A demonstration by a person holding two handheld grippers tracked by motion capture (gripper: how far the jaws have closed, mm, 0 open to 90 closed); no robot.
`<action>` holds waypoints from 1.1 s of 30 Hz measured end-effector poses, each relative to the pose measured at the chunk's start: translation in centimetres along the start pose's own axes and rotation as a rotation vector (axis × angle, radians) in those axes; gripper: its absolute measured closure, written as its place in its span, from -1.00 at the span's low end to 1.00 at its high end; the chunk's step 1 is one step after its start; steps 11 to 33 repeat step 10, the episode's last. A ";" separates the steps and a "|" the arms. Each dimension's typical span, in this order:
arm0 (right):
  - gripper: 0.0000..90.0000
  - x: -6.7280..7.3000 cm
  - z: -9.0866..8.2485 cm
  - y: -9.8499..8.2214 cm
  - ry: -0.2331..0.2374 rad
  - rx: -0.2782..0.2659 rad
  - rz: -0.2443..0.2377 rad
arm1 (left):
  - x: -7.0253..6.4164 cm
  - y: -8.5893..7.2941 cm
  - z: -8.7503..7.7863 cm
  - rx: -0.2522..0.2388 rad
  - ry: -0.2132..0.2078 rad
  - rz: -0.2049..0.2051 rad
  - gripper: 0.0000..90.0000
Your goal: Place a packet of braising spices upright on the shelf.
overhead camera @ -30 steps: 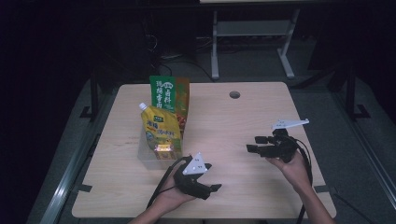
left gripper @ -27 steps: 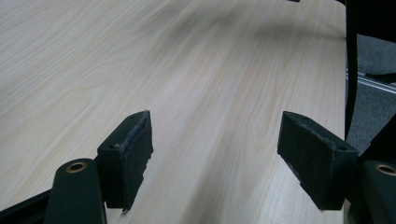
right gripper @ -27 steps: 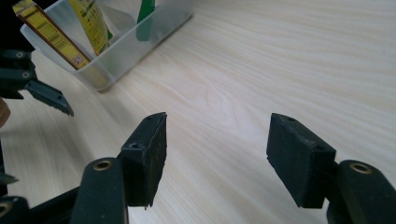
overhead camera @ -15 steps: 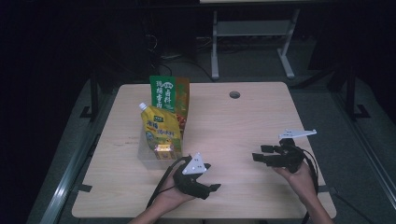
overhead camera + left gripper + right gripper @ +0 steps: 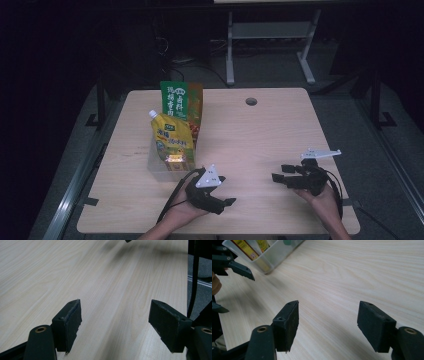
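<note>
A clear plastic bin (image 5: 159, 169) stands left of centre on the wooden table (image 5: 260, 135). A yellow spout pouch (image 5: 173, 139) and a taller green and orange pouch (image 5: 180, 101) stand upright in it. My left gripper (image 5: 226, 192) rests near the front edge, just right of the bin, open over bare wood (image 5: 115, 320). My right gripper (image 5: 279, 173) is low at the front right, pointing left toward the other gripper (image 5: 237, 266). Its jaws (image 5: 328, 323) have just been opening and nothing is between them. The bin's corner (image 5: 269, 257) lies beyond them.
A round cable hole (image 5: 251, 101) sits near the table's far edge. Behind the table stands a metal frame (image 5: 270, 35) on a dark floor. Bare wood stretches between the two grippers and across the right half.
My right gripper has come back toward the front edge and sunk closer to the tabletop. My left gripper and the pouches have stayed put.
</note>
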State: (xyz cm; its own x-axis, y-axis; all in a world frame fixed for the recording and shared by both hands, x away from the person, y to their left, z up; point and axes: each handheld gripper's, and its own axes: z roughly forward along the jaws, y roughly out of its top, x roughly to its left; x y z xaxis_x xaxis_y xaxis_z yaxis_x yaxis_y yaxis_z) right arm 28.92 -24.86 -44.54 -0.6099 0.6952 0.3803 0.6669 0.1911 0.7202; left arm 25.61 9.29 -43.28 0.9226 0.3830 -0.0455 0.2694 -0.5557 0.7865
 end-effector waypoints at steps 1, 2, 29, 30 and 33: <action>-0.28 0.1 0.0 0.0 -0.002 0.002 -0.001 | 0.0 0.0 0.0 -0.001 0.000 -0.003 -0.43; -0.29 0.1 -0.1 -0.1 -0.004 -0.005 -0.001 | 0.0 -0.1 0.0 0.001 -0.001 -0.004 -0.43; -0.35 1.1 0.0 -0.7 -0.010 -0.006 -0.016 | 0.0 -0.2 0.0 0.009 0.009 0.007 -0.43; -0.35 1.1 0.0 -0.7 -0.010 -0.006 -0.016 | 0.0 -0.2 0.0 0.009 0.009 0.007 -0.43; -0.35 1.1 0.0 -0.7 -0.010 -0.006 -0.016 | 0.0 -0.2 0.0 0.009 0.009 0.007 -0.43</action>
